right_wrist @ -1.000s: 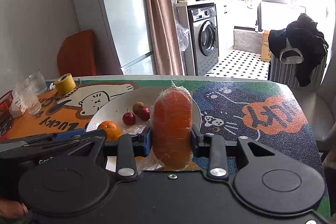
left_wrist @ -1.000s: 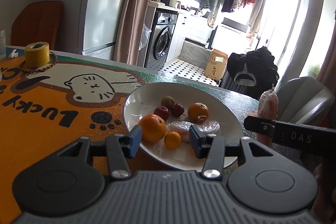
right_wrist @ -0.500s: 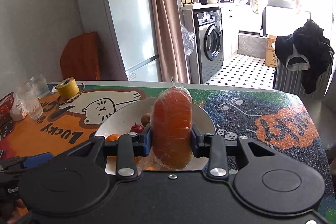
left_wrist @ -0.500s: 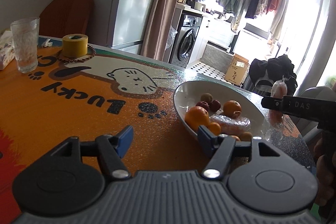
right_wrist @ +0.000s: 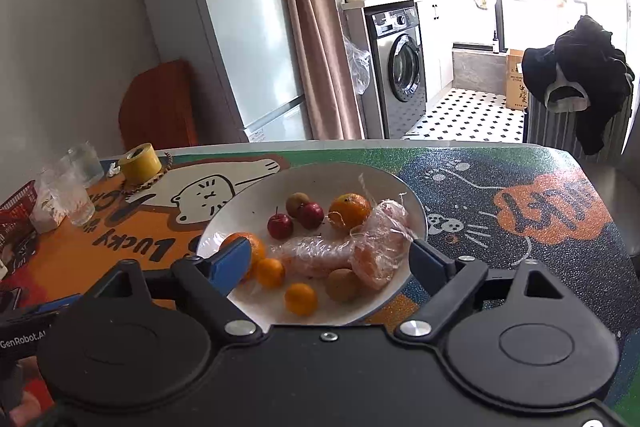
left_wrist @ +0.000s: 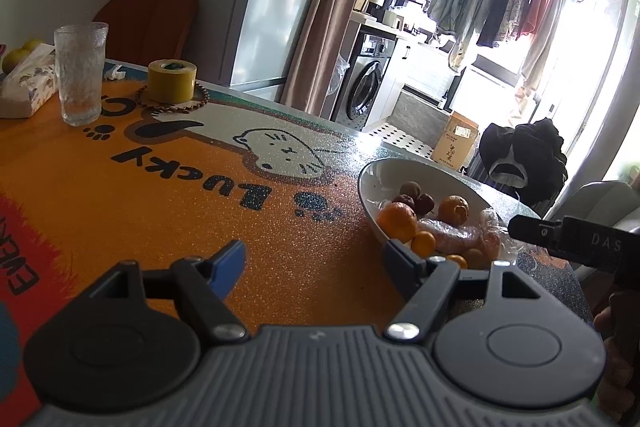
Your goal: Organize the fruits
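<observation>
**Two grippers open over a full fruit bowl**

Two grippers stand nearest the cameras, both with jaws spreading and nothing between them. The right gripper hangs over the near rim of the bowl; its pads are clear of the fruit below. The left gripper is over bare orange mat, with the bowl off to its right.

In the bowl, closest to the right gripper, lie a small orange, a brown fruit and another small orange. Just behind them sit two wrapped pieces: a short one tilted against a long one lying flat. A large orange rests at the left rim, partly behind the blue pad. Farther back come two red fruits, a second brown fruit and another orange.

Beyond the bowl, on the mat's far left, stand a tape roll ringed by beads and two glasses. Behind the table are a fridge and a washer.
</observation>
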`<state>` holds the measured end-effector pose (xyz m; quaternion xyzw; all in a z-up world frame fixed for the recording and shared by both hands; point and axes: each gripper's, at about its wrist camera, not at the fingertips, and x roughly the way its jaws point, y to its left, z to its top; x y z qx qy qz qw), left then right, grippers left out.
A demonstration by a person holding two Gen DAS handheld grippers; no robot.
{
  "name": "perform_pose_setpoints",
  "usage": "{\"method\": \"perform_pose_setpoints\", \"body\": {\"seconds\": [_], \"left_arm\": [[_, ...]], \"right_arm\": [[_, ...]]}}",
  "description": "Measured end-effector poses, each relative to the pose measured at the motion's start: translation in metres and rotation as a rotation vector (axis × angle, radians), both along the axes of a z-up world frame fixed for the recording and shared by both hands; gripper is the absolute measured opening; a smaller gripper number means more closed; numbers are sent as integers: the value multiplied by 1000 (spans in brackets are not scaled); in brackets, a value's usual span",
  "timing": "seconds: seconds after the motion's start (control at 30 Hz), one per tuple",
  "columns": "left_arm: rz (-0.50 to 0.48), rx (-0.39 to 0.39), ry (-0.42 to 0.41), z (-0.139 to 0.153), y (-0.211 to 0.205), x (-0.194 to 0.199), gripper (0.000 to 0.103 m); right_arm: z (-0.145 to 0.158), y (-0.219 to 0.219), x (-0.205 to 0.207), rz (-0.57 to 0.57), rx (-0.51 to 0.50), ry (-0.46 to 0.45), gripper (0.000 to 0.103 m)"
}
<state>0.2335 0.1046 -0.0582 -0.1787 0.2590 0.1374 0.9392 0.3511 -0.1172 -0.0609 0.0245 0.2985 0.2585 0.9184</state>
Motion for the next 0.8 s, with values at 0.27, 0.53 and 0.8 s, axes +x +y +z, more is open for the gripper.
{"method": "perform_pose_setpoints", "body": {"seconds": [0.27, 0.53, 0.8], "left_arm": [[-13, -6, -26, 13, -6, -12, 81], [-59, 10, -55, 30, -20, -28, 93], [-97, 40, -65, 42, -34, -50, 102]], "right_arm": [[14, -8, -27, 10, 24, -11, 94], [27, -21, -52, 9, 47, -24, 98], [37, -37, -79, 0, 71, -36, 103]]}}
